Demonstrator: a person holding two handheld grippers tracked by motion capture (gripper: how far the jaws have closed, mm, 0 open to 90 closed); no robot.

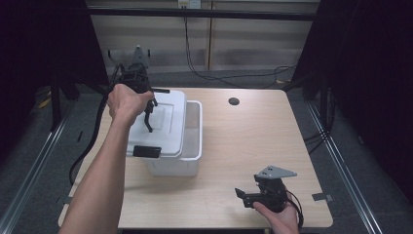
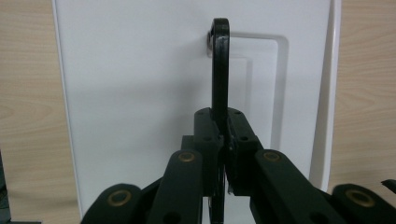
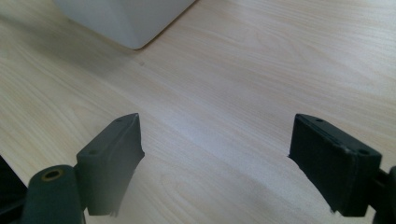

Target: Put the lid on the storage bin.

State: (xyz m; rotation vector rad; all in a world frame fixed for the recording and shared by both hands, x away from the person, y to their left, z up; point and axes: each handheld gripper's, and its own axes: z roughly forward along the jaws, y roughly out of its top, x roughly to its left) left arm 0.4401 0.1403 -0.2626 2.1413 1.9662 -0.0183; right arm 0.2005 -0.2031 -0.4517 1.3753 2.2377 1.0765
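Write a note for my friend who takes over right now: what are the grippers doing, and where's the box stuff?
Left gripper: jaws shut on the lid's black handle, holding the white lid over the clear storage box.
Right gripper: jaws open, holding nothing, low over the wooden table near its front edge.
Done: lid gripped. It sits shifted to the left, so part of the box is uncovered.
Left: probably line the lid up or take it away; which one is unclear.
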